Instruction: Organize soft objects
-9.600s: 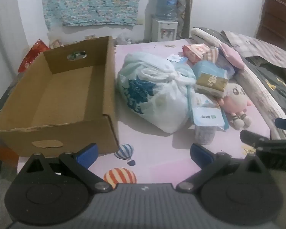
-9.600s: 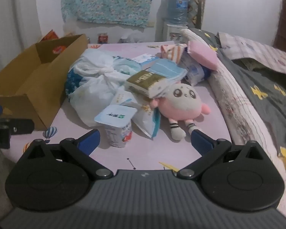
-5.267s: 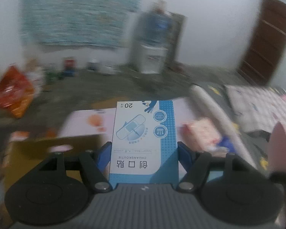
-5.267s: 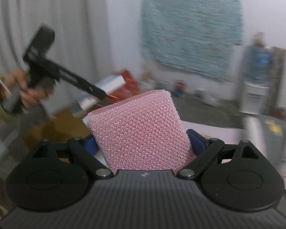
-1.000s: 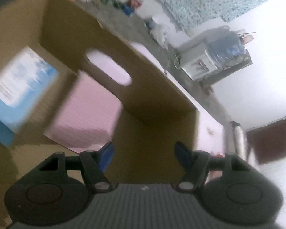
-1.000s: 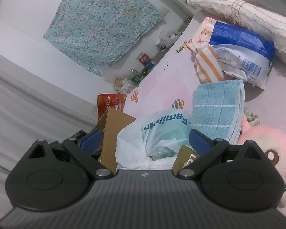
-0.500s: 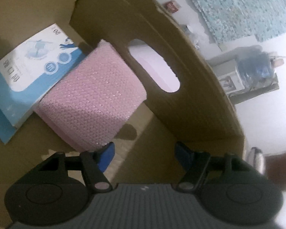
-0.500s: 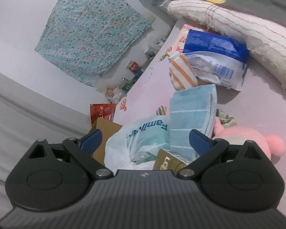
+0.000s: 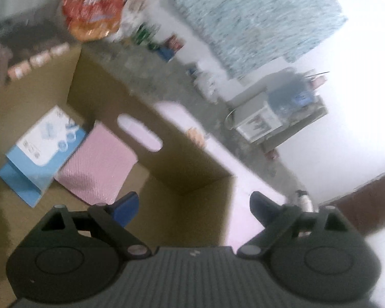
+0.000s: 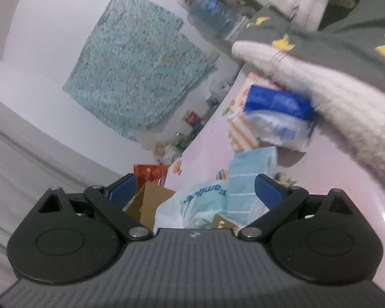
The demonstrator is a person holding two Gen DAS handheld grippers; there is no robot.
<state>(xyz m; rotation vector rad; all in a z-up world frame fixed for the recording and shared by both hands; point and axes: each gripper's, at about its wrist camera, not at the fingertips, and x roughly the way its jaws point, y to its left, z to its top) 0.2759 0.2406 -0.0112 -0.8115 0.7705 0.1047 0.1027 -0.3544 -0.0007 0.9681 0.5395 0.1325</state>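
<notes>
Inside one cardboard box: one pink sponge pad and one blue-white packet. Outside: one plastic bag, one blue towel, perhaps two blurred wrapped packs.

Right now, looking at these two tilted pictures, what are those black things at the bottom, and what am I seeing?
Those are hand-held grippers with two blue-tipped fingers; a person carries one in each hand, and each has a camera looking along its fingers. The left gripper looks into a cardboard box where a blue and white packet and a pink pad lie side by side; its jaws are opening with nothing between them. The right gripper, open and empty, looks over a pink sheet at a white plastic bag, a blue folded cloth and a blue and white pack.
</notes>
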